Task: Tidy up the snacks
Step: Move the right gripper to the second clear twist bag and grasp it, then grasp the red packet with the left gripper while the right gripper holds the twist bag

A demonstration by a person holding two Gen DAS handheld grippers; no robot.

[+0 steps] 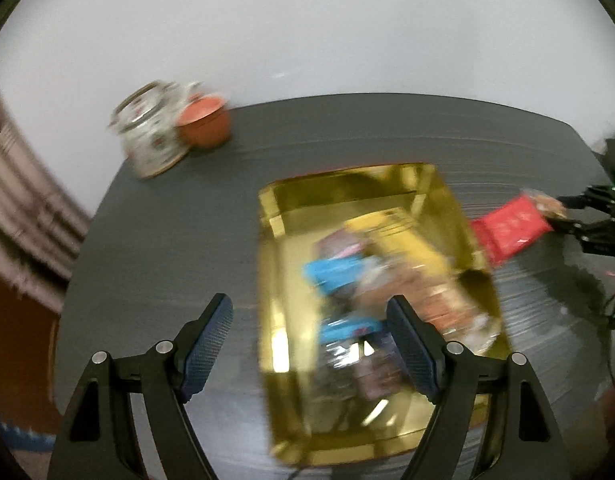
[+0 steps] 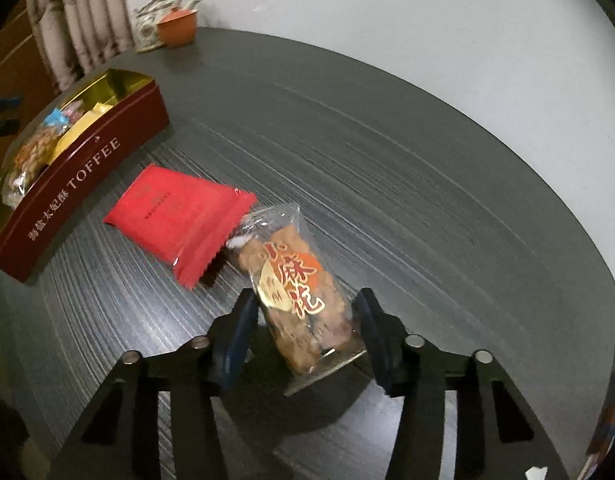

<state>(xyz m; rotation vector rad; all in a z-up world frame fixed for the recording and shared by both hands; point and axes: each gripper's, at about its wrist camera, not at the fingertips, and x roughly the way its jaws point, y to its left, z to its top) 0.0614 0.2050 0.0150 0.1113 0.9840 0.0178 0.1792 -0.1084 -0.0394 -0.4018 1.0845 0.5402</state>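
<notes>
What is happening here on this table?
A person is sorting snacks into a toffee tin. The right gripper straddles a clear pack of fried dough twists, with its pads not clearly touching. A red packet lies beside the tin. The left gripper hangs open and empty above the tin, which already holds several snacks.

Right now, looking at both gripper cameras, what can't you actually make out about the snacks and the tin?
- Left wrist view: the snacks inside the gold-lined toffee tin are motion-blurred; individual packets are unreadable.
- Left wrist view: the right gripper sits at the frame edge, cut off.
- Right wrist view: whether the right gripper's pads press the clear twisted-dough snack packet is unclear.
- Right wrist view: print on the red foil packet is too small.
</notes>
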